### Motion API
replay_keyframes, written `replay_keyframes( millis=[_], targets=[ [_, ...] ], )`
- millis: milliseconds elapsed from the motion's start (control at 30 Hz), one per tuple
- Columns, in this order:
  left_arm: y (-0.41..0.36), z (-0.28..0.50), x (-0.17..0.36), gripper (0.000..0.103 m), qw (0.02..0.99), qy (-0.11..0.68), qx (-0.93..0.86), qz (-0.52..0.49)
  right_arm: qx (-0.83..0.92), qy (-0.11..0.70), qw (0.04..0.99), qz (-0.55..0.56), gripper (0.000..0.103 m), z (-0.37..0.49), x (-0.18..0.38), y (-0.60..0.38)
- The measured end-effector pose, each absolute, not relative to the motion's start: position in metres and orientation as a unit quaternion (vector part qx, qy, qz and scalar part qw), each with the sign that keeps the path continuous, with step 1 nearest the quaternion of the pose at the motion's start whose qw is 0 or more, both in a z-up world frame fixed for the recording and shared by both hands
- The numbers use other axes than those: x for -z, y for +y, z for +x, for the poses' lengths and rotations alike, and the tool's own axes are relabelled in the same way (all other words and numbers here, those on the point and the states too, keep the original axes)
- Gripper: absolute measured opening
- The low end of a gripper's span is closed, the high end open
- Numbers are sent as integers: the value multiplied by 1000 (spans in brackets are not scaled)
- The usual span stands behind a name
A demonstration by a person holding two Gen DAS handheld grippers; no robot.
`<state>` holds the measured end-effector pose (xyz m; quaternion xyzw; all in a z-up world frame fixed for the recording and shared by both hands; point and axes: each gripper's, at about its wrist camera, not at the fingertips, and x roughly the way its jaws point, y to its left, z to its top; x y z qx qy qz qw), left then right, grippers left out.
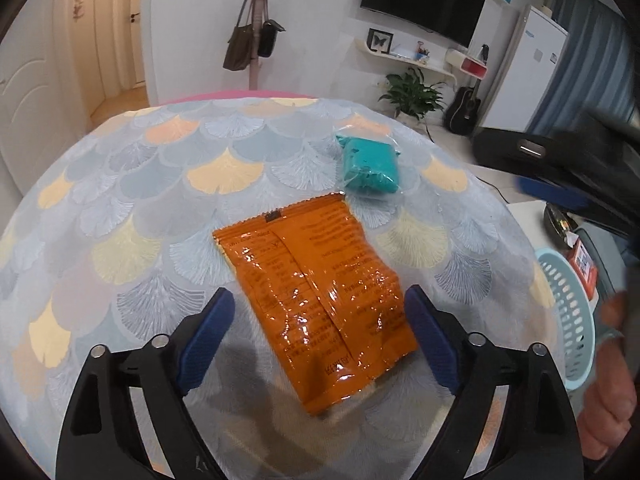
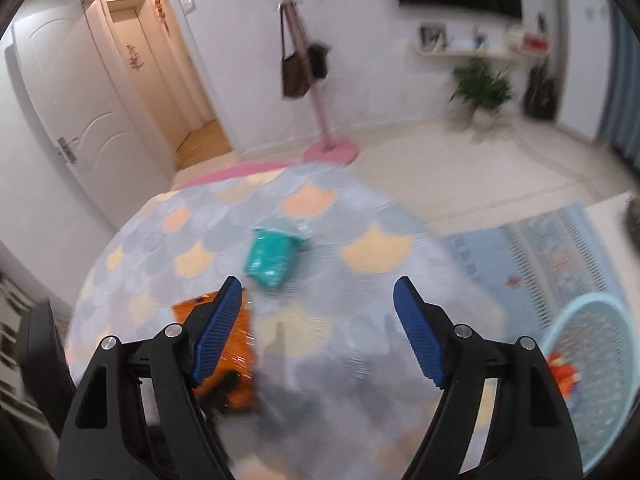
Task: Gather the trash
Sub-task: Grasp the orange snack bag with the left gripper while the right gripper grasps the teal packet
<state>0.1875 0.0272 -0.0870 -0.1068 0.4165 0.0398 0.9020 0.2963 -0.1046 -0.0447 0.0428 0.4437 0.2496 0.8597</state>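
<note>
An orange snack packet lies flat on the round patterned table. My left gripper is open above it, its blue pads on either side of the packet's near half, not touching. A teal crumpled wad in clear wrap lies just beyond the packet. My right gripper is open and empty above the table, with the teal wad ahead of it and the orange packet behind its left finger. The right view is blurred.
A light blue perforated basket stands right of the table with orange trash inside. The right gripper's body shows at the upper right of the left view. A pink coat stand, a plant and a rug lie beyond.
</note>
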Motion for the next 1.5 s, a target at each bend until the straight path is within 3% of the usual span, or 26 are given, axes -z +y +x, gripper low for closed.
replay_keyframes(
  millis=[67, 300, 433, 533, 633, 733, 867, 900, 933, 1000, 1233, 1500],
  targets=[
    [26, 187, 87, 84, 903, 415, -39, -99, -253, 453, 854, 42, 74, 304, 51, -91],
    [15, 182, 86, 54, 907, 409, -84, -60, -263, 469, 843, 21, 74, 322, 66, -52],
    [12, 177, 83, 42, 909, 404, -87, -54, -255, 477, 841, 2, 74, 329, 76, -39],
    [18, 175, 82, 35, 909, 401, -85, -69, -239, 468, 850, -36, 63, 327, 81, -31],
    [20, 174, 81, 25, 911, 397, -76, -77, -226, 451, 860, -75, 37, 321, 81, -27],
    [20, 172, 81, 14, 914, 391, -62, -85, -232, 449, 861, -57, 36, 318, 80, -36],
    [26, 174, 82, 18, 913, 392, -33, -106, -230, 445, 865, -18, 35, 313, 73, -64],
    [27, 175, 83, 34, 912, 393, -28, -112, -228, 443, 867, -9, 35, 311, 71, -71],
    [30, 175, 84, 58, 910, 395, -27, -121, -226, 440, 869, 2, 35, 308, 69, -82],
    [33, 175, 81, 72, 911, 389, -29, -133, -220, 434, 873, 20, 35, 302, 63, -103],
    [16, 187, 84, 82, 898, 423, -19, -120, -195, 426, 880, 73, 35, 280, 62, -167],
    [-9, 217, 87, 84, 875, 475, -73, -61, -164, 419, 886, 115, 35, 257, 65, -225]
  ],
)
